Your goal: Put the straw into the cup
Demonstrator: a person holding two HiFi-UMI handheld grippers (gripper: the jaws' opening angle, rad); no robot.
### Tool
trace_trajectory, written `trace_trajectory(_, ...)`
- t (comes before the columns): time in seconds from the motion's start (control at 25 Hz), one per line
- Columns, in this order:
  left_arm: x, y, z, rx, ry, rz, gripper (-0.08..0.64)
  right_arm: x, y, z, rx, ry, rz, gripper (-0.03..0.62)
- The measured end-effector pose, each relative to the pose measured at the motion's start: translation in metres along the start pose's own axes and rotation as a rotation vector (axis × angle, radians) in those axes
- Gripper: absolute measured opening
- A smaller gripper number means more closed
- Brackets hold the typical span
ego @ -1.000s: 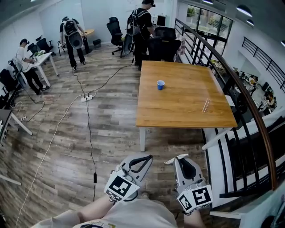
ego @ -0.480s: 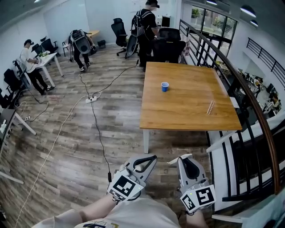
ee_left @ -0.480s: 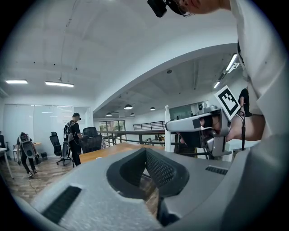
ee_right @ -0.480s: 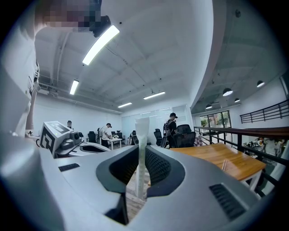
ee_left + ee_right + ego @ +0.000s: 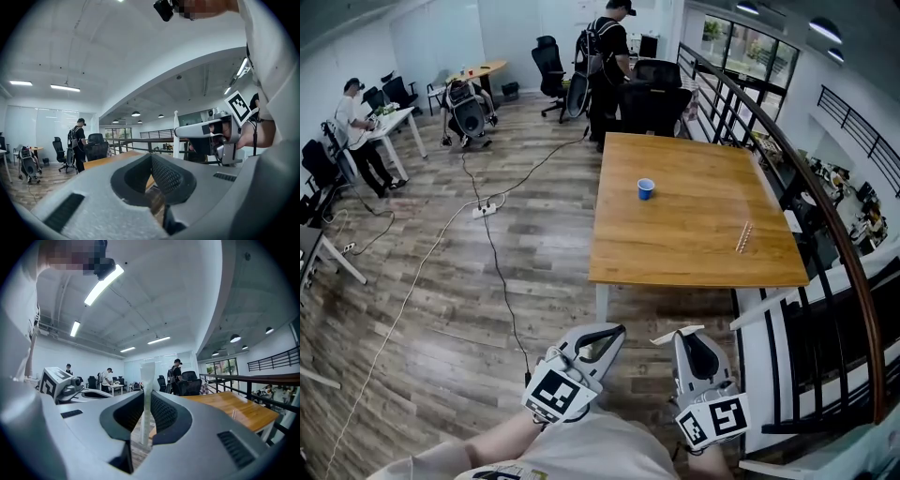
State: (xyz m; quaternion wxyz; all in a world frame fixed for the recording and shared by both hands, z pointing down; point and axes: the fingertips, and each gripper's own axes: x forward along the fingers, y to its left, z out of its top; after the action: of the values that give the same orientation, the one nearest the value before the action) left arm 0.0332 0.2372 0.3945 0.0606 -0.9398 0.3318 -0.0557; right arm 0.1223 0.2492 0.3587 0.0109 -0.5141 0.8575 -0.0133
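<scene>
1. Straw, a thin white one, shows in the head view at the tip of the right tongs, low in the frame over the wooden floor. It is well apart from the small blue cup standing on the wooden table. The left tongs hang just beside the right
2. Left gripper view: the left tongs are pressed together at the tips, with nothing between them
3. Right gripper view: the right tongs pinch the straw upright between their jaws
</scene>
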Motion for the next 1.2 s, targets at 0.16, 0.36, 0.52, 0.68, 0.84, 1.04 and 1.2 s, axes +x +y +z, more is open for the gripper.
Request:
trace_trajectory(0.16, 0.019, 0.024, -0.007, -0.010, -0.003, -0.015, 0.013, 0.030, -0.013, -0.015, 0.007, 0.031, -0.011, 0.052)
trace_trajectory(0.36, 0.049, 0.063, -0.012, -0.019, -0.008, -0.032, 0.014, 0.073, -0.032, -0.025, 0.019, 0.059, -0.024, 0.052)
trace_trajectory(0.52, 0.070, 0.101, -0.019, -0.028, -0.016, -0.030, 0.013, 0.112, -0.048, -0.033, 0.034, 0.083, -0.037, 0.052)
trace_trajectory(0.68, 0.097, 0.144, -0.030, -0.037, -0.004, -0.030, 0.012, 0.161, -0.066, -0.035, 0.049, 0.080, -0.049, 0.052)
trace_trajectory(0.84, 0.121, 0.187, -0.033, -0.096, 0.004, -0.025, 0.012, 0.211, -0.079, -0.030, 0.049, 0.076, -0.049, 0.052)
trace_trajectory(1.04, 0.149, 0.241, -0.026, -0.099, -0.013, -0.039, 0.012, 0.268, -0.095, -0.019, 0.040, 0.074, -0.060, 0.052)
trace_trajectory(1.2, 0.172, 0.284, -0.019, -0.078, -0.025, -0.066, 0.012, 0.314, -0.108, -0.007, 0.034, 0.068, -0.073, 0.052)
